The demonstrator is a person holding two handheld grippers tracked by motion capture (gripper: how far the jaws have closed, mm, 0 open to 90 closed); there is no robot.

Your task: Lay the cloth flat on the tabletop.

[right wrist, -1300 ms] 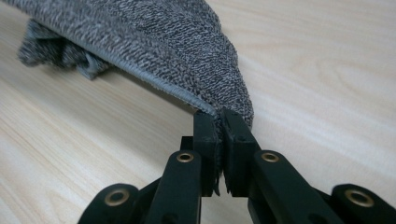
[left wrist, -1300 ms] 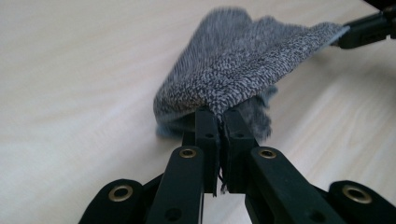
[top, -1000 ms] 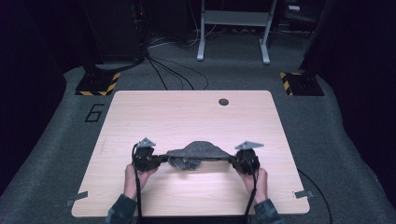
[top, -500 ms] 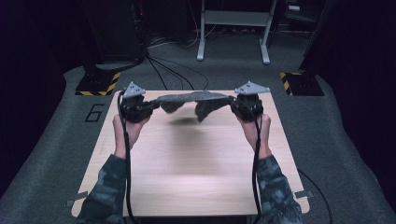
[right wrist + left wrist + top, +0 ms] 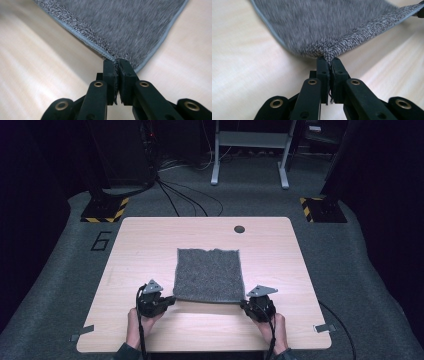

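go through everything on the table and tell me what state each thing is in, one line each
Grey cloth: spread flat on the table, near edge lifted slightly between the grippers.
Left gripper: shut on the cloth's near left corner.
Right gripper: shut on the cloth's near right corner.
Table: bare wood around the cloth; round hole near its far edge, uncovered.

One number reads — a "6" (image 5: pixel 101 241) marked on the grey floor (image 5: pixel 60 270) left of the table.

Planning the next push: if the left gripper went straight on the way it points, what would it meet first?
The grey towel itself: the left gripper is shut on its near corner, so it would likely bunch the cloth over the table.
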